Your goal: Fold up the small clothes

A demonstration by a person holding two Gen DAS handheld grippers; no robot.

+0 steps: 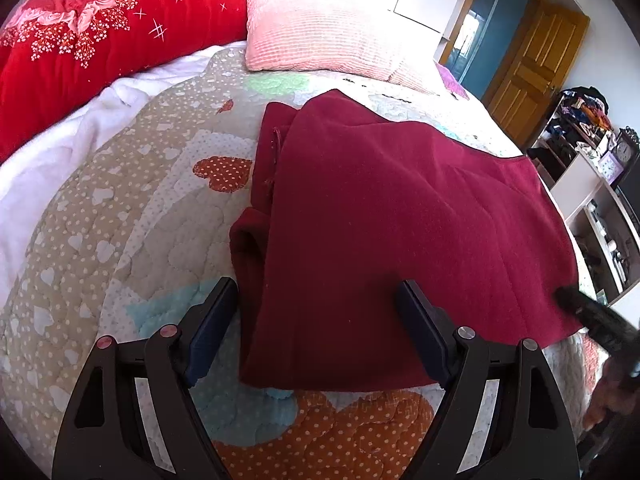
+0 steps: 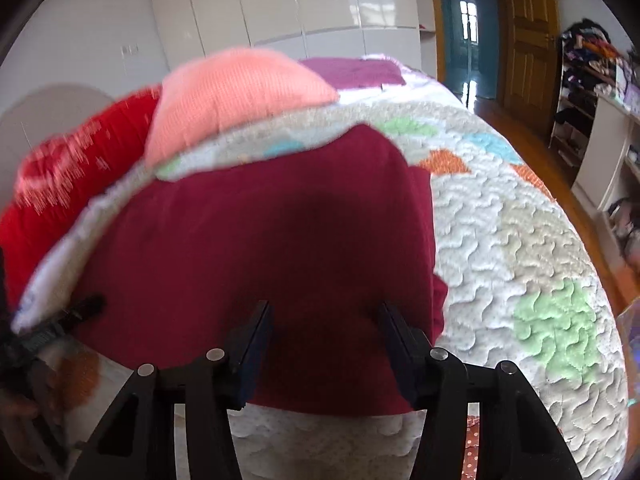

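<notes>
A dark red garment (image 1: 392, 216) lies flat on the quilted bedspread (image 1: 132, 216), with a fold and a bunched sleeve along its left edge. My left gripper (image 1: 316, 292) is open, hovering over the garment's near left part with its fingers straddling the fold; nothing is pinched. At the garment's right edge the tip of the right gripper (image 1: 576, 304) shows. In the blurred right wrist view the garment (image 2: 280, 232) fills the middle. My right gripper (image 2: 325, 312) stands open above its near edge, holding nothing. The left gripper (image 2: 80, 312) appears at the far left.
A red floral blanket (image 1: 100, 40) and a pink pillow (image 1: 320, 32) lie at the head of the bed. A purple cloth (image 2: 352, 70) lies beyond the pillow. To the right stand a wooden door (image 1: 532, 68) and cluttered shelves (image 1: 600, 200) past the bed's edge.
</notes>
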